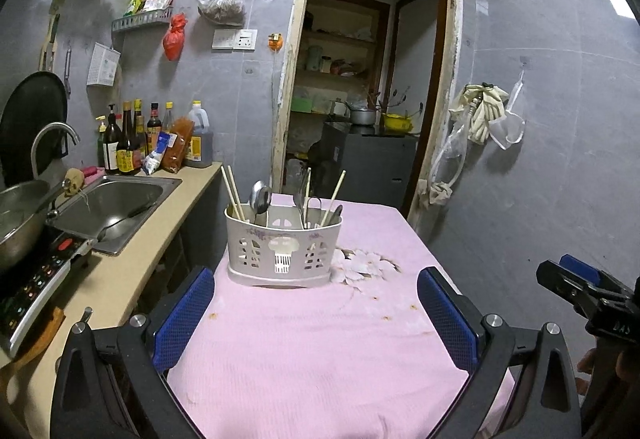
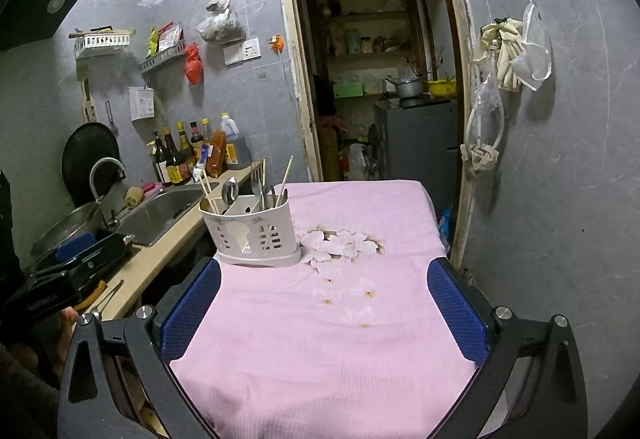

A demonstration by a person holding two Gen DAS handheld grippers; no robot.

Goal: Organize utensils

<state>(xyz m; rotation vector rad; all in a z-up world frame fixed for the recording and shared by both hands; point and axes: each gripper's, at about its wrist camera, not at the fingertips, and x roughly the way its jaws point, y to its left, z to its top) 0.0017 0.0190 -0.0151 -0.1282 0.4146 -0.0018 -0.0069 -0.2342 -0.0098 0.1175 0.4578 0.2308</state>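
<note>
A white slotted utensil holder (image 1: 282, 247) stands on the pink tablecloth (image 1: 320, 339), holding wooden chopsticks (image 1: 234, 193), a metal spoon (image 1: 260, 195) and other metal utensils. It also shows in the right wrist view (image 2: 252, 231), at the table's left side. My left gripper (image 1: 316, 303) is open and empty, hovering over the cloth in front of the holder. My right gripper (image 2: 324, 299) is open and empty, to the right of the holder and behind it. The right gripper also shows at the right edge of the left wrist view (image 1: 588, 287).
A counter (image 1: 120, 279) runs along the left with a steel sink (image 1: 116, 207), a pot (image 1: 20, 227), an induction hob (image 1: 36, 279) and several sauce bottles (image 1: 132, 143). An open doorway (image 1: 360, 79) lies behind the table. A grey wall with hanging cloths (image 1: 484, 111) is on the right.
</note>
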